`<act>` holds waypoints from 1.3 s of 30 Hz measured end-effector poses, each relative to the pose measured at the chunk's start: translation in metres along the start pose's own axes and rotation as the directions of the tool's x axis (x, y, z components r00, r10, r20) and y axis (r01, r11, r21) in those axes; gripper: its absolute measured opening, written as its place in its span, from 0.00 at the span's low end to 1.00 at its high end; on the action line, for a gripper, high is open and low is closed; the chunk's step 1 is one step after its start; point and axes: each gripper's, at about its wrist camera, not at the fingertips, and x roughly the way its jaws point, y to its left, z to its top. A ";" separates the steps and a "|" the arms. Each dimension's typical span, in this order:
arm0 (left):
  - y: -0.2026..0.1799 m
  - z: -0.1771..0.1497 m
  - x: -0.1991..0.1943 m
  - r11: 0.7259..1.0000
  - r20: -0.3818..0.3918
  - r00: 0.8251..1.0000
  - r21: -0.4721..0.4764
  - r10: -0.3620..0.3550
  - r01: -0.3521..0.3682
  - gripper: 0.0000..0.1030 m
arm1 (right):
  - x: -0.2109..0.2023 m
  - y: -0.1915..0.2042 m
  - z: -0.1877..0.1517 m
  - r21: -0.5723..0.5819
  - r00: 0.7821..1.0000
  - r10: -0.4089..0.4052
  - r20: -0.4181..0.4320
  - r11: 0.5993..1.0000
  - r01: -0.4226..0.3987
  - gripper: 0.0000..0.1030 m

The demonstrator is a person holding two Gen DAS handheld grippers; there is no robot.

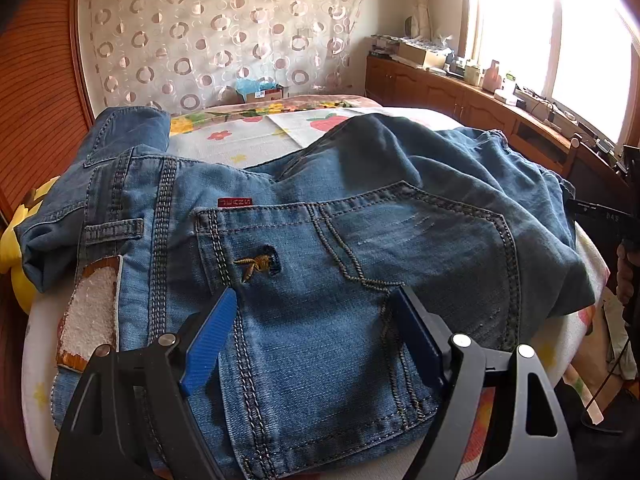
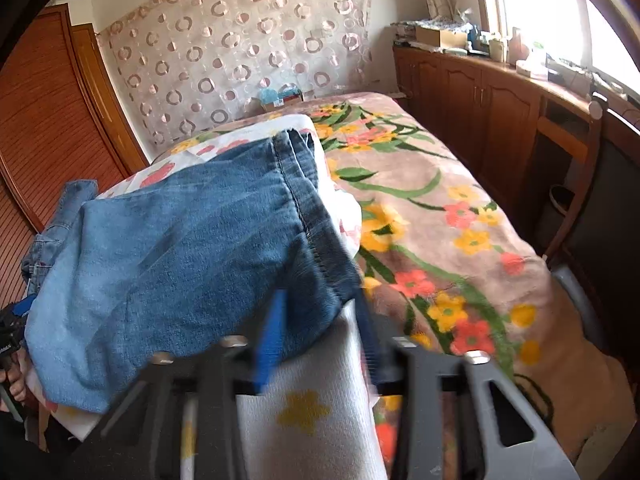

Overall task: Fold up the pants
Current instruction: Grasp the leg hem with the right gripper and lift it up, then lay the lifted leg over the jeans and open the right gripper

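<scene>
Pants (image 1: 320, 240) lie bunched on the bed (image 2: 440, 208), seat pocket just ahead of the left hand-held gripper (image 1: 312, 320), whose jaws stand wide and grip nothing. The right hand-held gripper (image 2: 316, 336), blurred, jaws narrow, appears to pinch the leg hem directly ahead, though contact is uncertain. Judged partly done: one rough fold over, edges unaligned, further folding and squaring left.

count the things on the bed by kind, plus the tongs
blue denim jeans: 1
white flower-print sheet: 1
brown floral blanket: 1
black tongs with blue pads: 2, left tongs, right tongs
total: 5
</scene>
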 end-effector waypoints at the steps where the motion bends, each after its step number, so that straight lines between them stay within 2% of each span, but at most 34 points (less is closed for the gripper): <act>1: 0.000 0.000 0.000 1.000 -0.001 1.000 -0.001 -0.001 0.001 0.79 | -0.001 0.000 -0.001 0.000 1.000 0.006 0.013 1.000 -0.006 0.09; 10: 0.004 0.006 -0.005 1.000 -0.008 1.000 -0.025 -0.016 0.016 0.79 | -0.023 0.017 0.020 -0.036 0.991 0.085 0.106 0.996 -0.082 0.05; 18: 0.013 0.013 -0.030 0.999 0.052 0.999 -0.049 -0.009 0.012 0.79 | -0.036 0.075 0.049 -0.175 0.958 0.238 0.160 0.962 -0.210 0.05; 23: 0.024 0.014 -0.047 0.998 0.084 0.996 -0.056 0.010 -0.006 0.79 | -0.042 0.138 0.067 -0.294 0.916 0.371 0.151 0.902 -0.317 0.05; 29: 0.039 0.014 -0.064 0.997 0.111 0.993 -0.074 0.042 -0.034 0.79 | -0.051 0.214 0.076 -0.433 0.843 0.529 0.093 0.784 -0.445 0.05; 31: 0.044 0.013 -0.068 0.996 0.116 0.992 -0.081 0.047 -0.038 0.79 | -0.047 0.230 0.074 -0.462 0.826 0.562 0.055 0.747 -0.478 0.05; 32: 0.047 0.012 -0.069 0.996 0.118 0.992 -0.085 0.051 -0.041 0.79 | -0.043 0.237 0.072 -0.474 0.823 0.567 0.028 0.733 -0.489 0.05; 34: 0.052 0.010 -0.069 0.994 0.116 0.992 -0.096 0.056 -0.045 0.79 | -0.029 0.239 0.069 -0.491 0.839 0.545 -0.014 0.727 -0.480 0.05; 36: 0.058 0.008 -0.069 0.993 0.112 0.992 -0.105 0.058 -0.046 0.79 | -0.016 0.237 0.066 -0.499 0.849 0.526 -0.055 0.721 -0.480 0.09; 39: 0.060 0.006 -0.067 0.992 0.107 0.992 -0.114 0.062 -0.050 0.79 | -0.008 0.229 0.067 -0.486 0.848 0.525 -0.079 0.722 -0.492 0.20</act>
